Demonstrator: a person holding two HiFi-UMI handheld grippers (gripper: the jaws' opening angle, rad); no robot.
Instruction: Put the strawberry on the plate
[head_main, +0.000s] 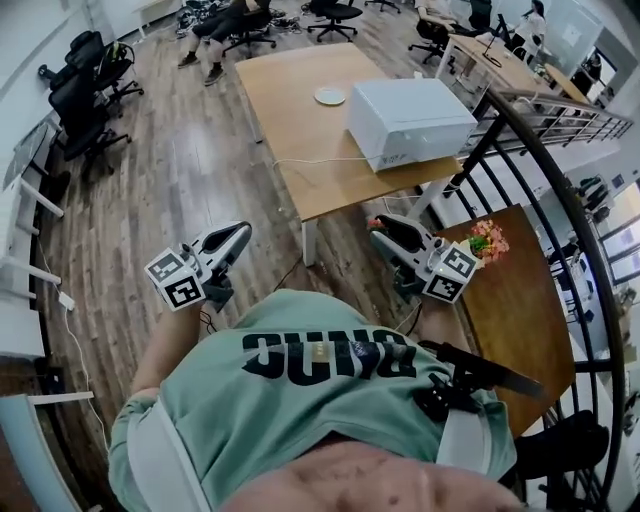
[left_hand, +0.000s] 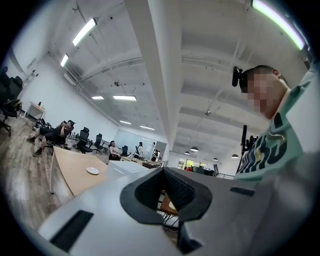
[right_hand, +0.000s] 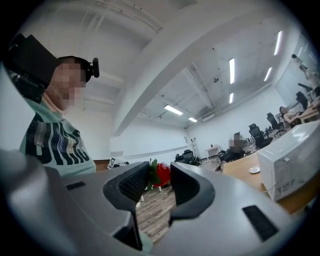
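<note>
The right tongs (right_hand: 156, 186) were clamped on the strawberry (right_hand: 161, 175) at their tips, apparently to carry it to the plate (head_main: 330, 96) on the tabletop (head_main: 290, 130) well ahead, while the left tongs (left_hand: 167, 192) stood slightly apart, empty.

The white box (head_main: 410, 120) crowds the table (head_main: 290, 120) beside the plate (head_main: 329, 96); floor (head_main: 190, 150) at left lies open.

The floor (head_main: 170, 190) is dark wood plank; the walls (left_hand: 55, 100) and ceiling (left_hand: 210, 50) are white, with long strip lights (left_hand: 84, 31). A light wooden table (head_main: 300, 140) carries a white box (head_main: 410, 120) at its right edge. Black office chairs (head_main: 95, 70) stand at the head view's left, and a curved black railing (head_main: 563, 195) at its right.
</note>
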